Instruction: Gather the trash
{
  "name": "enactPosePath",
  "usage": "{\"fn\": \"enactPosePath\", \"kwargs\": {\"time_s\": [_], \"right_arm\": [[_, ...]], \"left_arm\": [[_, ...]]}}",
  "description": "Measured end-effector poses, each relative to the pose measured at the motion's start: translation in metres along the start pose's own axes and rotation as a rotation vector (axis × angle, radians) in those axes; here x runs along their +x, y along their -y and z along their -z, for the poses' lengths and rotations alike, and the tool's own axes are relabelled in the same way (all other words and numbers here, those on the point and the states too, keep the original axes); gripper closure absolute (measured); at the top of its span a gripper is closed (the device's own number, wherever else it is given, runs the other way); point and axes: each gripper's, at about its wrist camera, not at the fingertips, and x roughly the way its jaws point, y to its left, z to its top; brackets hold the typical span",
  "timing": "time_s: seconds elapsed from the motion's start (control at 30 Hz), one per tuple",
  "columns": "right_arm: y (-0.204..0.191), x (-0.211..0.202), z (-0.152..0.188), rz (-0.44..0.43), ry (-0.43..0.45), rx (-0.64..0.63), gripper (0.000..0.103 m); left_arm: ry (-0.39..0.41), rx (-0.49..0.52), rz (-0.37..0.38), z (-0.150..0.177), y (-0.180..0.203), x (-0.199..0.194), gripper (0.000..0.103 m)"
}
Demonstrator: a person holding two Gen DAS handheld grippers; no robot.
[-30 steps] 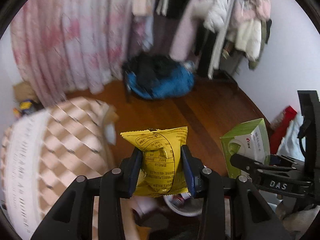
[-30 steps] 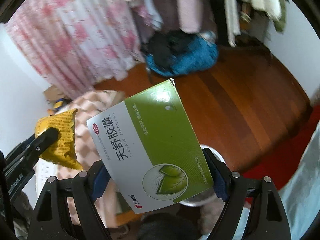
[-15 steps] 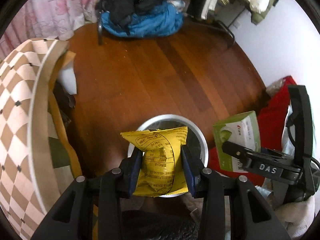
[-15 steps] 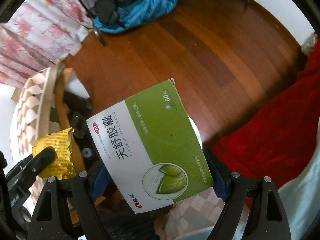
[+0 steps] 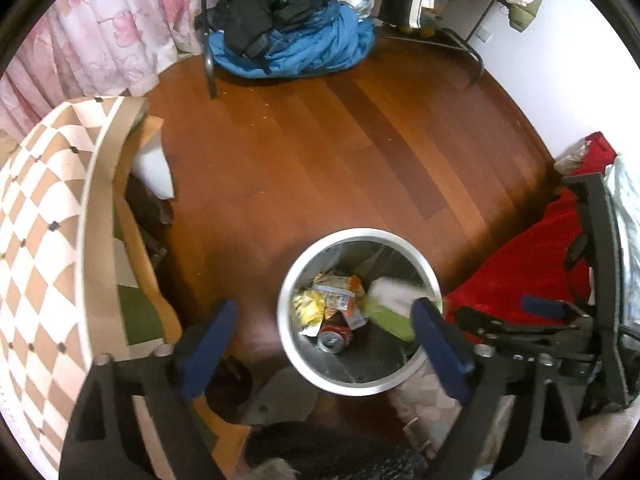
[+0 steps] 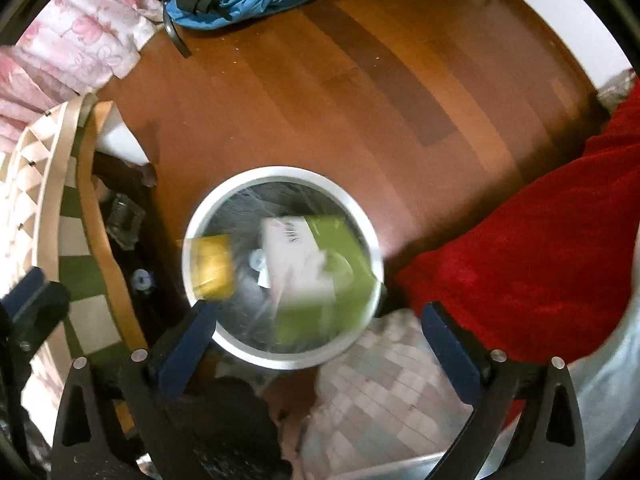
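Fingers: both pairs (image 5: 324, 344) (image 6: 316, 344) opening, now empty | yellow packet (image 6: 211, 266), green box (image 6: 320, 268): dropped into bin (image 6: 280, 356)

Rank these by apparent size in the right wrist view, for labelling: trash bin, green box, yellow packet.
1. trash bin
2. green box
3. yellow packet
Box and packet are motion-blurred, but the gap looks clear.

The floor (image 5: 320, 152) is of red-brown wooden boards. On it stand a round white bin (image 5: 362, 388) with trash inside, a blue bundle of clothes (image 5: 304, 48) and a red blanket (image 5: 532, 272).
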Motion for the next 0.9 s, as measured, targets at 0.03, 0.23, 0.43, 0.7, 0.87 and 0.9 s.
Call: {"fn": "enactPosePath", "kwargs": {"time_s": [0.03,0.23,0.43,0.7,0.87,0.9], "right_arm": [[0.0,-0.004,0.002,0.005,0.0,-0.003,0.0],[-0.007,-0.047,0.021,0.003,0.024,-0.026,0.0],[-0.007,-0.098,0.046,-0.02,0.071,-0.038,0.0],[-0.008,-0.18,0.094,-0.086,0.182,-0.036,0.0],[-0.008,-0.237,0.13,-0.143,0.264,-0.041,0.0],[-0.008,-0.247,0.136,-0.152,0.277,-0.041,0.0]], "left_arm": [[0.005,0.002,-0.009,0.0,-0.002,-0.003,0.006],[0.045,0.012,-0.041,0.008,-0.011,-0.029,0.005],[0.101,0.031,-0.052,0.016,-0.01,-0.07,0.005],[0.197,0.072,-0.014,0.035,-0.002,-0.142,0.005],[0.254,0.097,0.03,0.05,-0.001,-0.187,0.005],[0.263,0.099,0.043,0.053,-0.001,-0.196,0.005]]}}
